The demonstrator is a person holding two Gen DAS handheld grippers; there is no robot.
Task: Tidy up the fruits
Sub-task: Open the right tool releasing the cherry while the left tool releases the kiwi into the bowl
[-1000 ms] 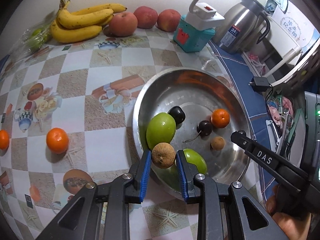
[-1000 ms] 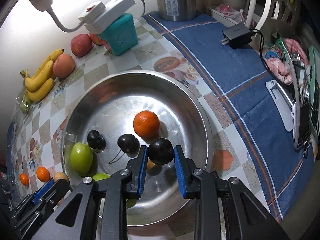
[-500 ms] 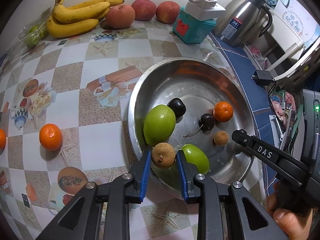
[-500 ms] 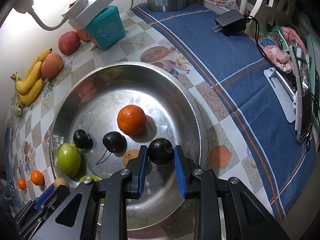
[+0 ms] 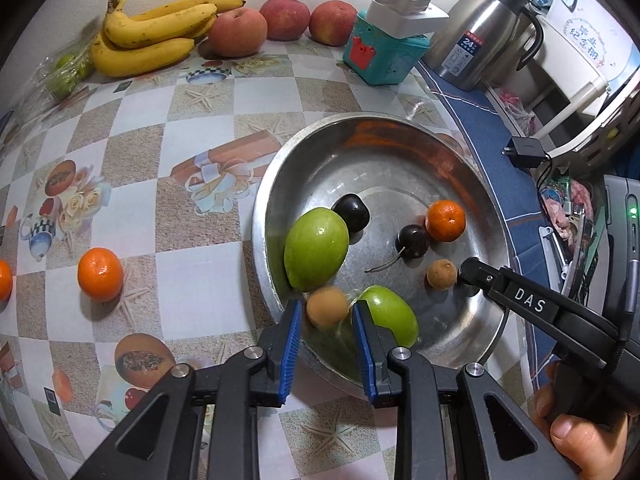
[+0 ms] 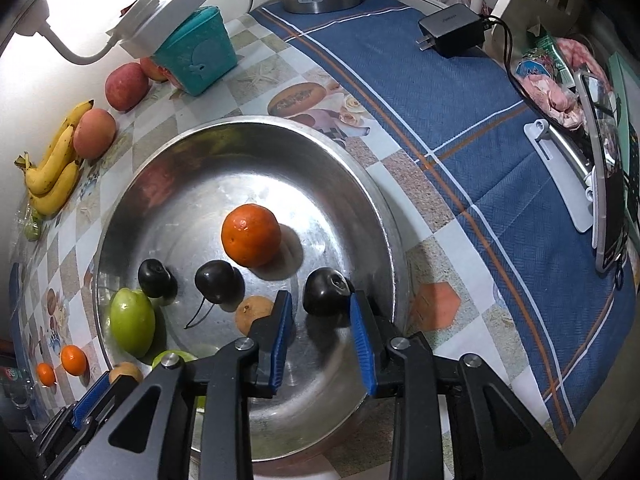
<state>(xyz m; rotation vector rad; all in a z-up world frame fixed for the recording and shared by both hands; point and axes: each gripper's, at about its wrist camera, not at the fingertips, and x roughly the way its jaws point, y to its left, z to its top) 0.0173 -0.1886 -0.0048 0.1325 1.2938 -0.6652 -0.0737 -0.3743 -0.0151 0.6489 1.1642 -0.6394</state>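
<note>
Hovering over the near rim of a steel bowl [image 5: 404,132], the left gripper [image 5: 325,322] has its blue fingers [image 5: 291,336] parted just off a small brown fruit [image 5: 327,306], which looks blurred and sits free between them at the bowl's edge. Beside it lie two green fruits, the larger [image 5: 316,248] touching a dark cherry [image 5: 352,213]. Further in rest a stemmed cherry [image 5: 413,241], a small orange [image 5: 445,220] and another little brown fruit [image 5: 441,274]. The right gripper [image 6: 320,322] points down into the same bowl; its fingers [image 6: 280,328] have just been spreading, and a dark plum-like fruit [image 6: 326,292] lies between them, touching the right one but clear of the left. On the checkered worktop [image 5: 192,120], two more oranges [image 5: 100,274] wait outside the bowl, while bananas [image 5: 152,36] and peaches [image 5: 238,32] line the far wall.
</note>
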